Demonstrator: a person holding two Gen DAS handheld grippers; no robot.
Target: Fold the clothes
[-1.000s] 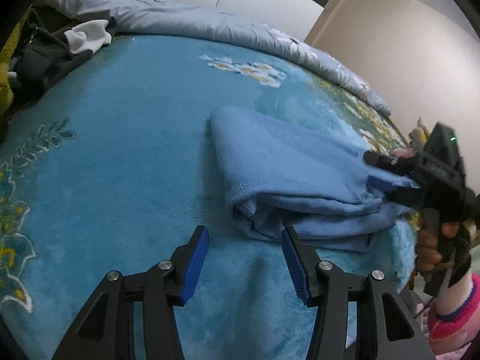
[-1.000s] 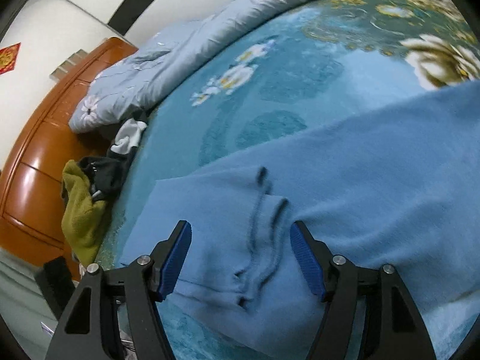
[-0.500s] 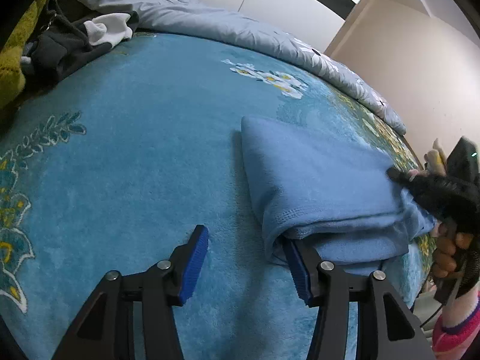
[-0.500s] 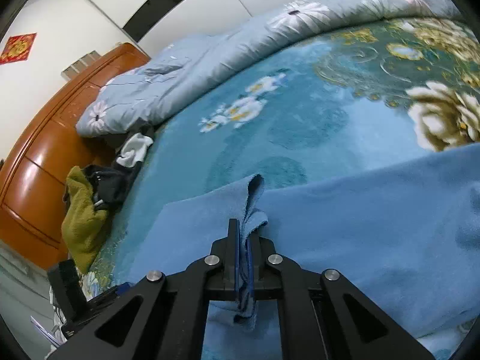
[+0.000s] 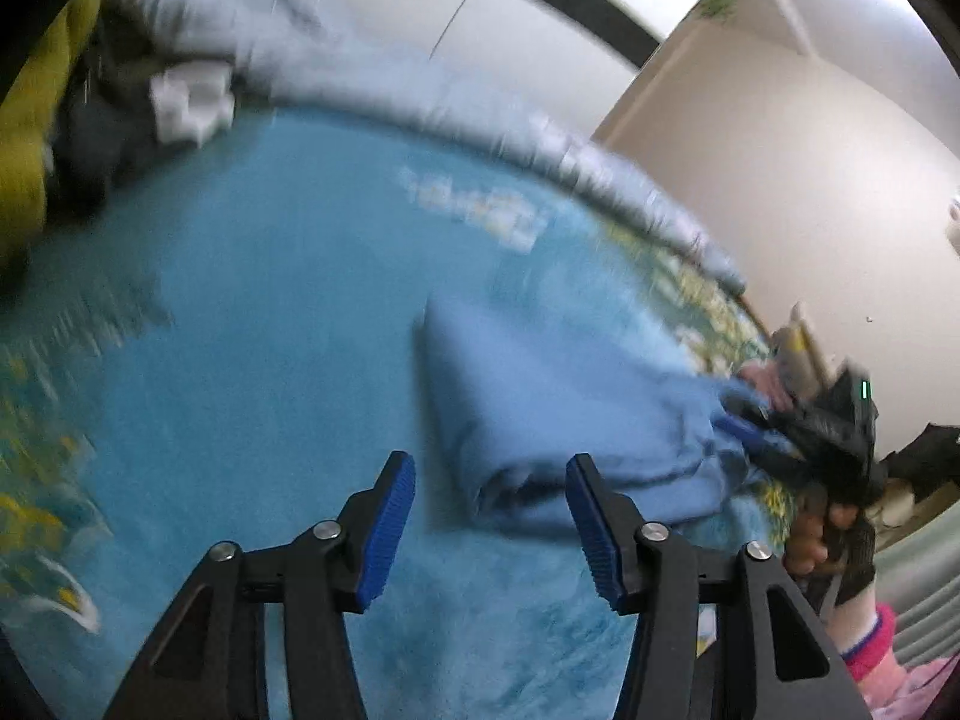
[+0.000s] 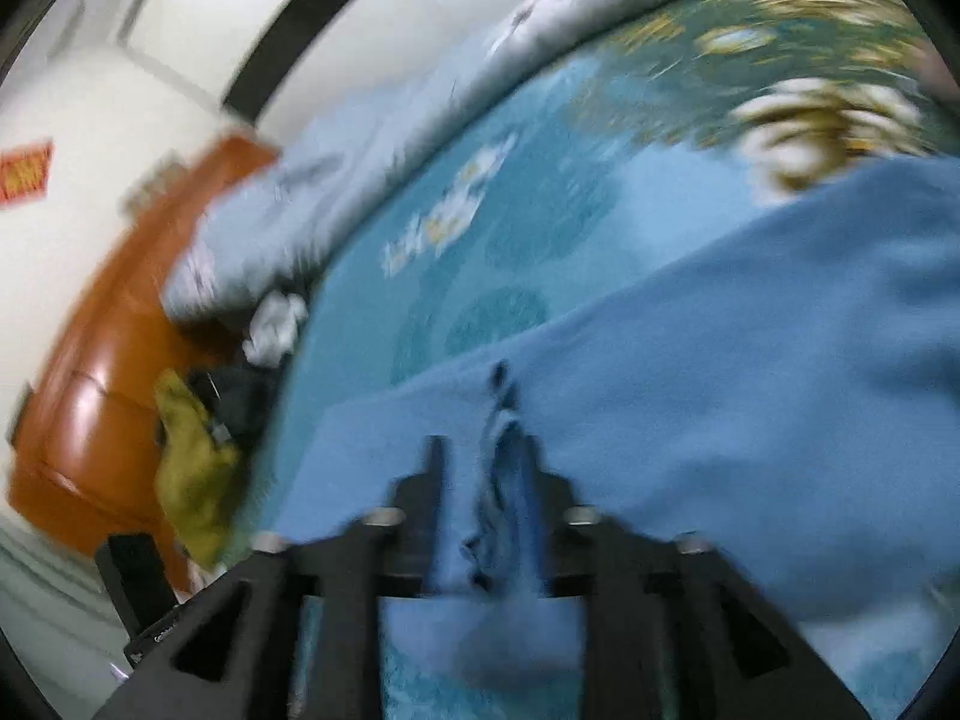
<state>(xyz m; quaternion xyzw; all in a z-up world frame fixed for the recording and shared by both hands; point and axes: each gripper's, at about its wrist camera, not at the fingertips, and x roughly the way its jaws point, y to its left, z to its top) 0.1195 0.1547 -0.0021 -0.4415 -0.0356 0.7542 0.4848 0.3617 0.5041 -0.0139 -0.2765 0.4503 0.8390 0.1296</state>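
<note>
2 tongs are in use, 1 in each hand. The left tongs [image 5: 489,516] have their jaws apart and opening, with nothing between the blue pads; they hover above the bed, just short of the near folded edge of the blue garment [image 5: 558,414]. The right tongs [image 6: 486,480] have their jaws opening, with a bunched ridge of the blue garment [image 6: 720,372] between them; motion blur prevents telling whether the pads press on the cloth. In the left wrist view, the right tongs [image 5: 750,429] sit at the far right end of the garment, carried by a hand [image 5: 816,540] with a pink cuff at the wrist.

1 blue garment is present. It lies folded in layers on the bed, toward the right side in the left wrist view.

The surface is a bed covered by 1 turquoise blanket [image 5: 270,312] with a white and yellow flower pattern. 1 pale blue-grey quilt [image 6: 336,180] is pushed along the far edge. 1 pile of other clothes [image 6: 198,450], olive, dark and white, lies at the head end beside 1 orange-brown wooden headboard [image 6: 90,384]. The walls [image 5: 780,192] are pale; 1 red square decoration [image 6: 24,171] hangs on 1 of them.
</note>
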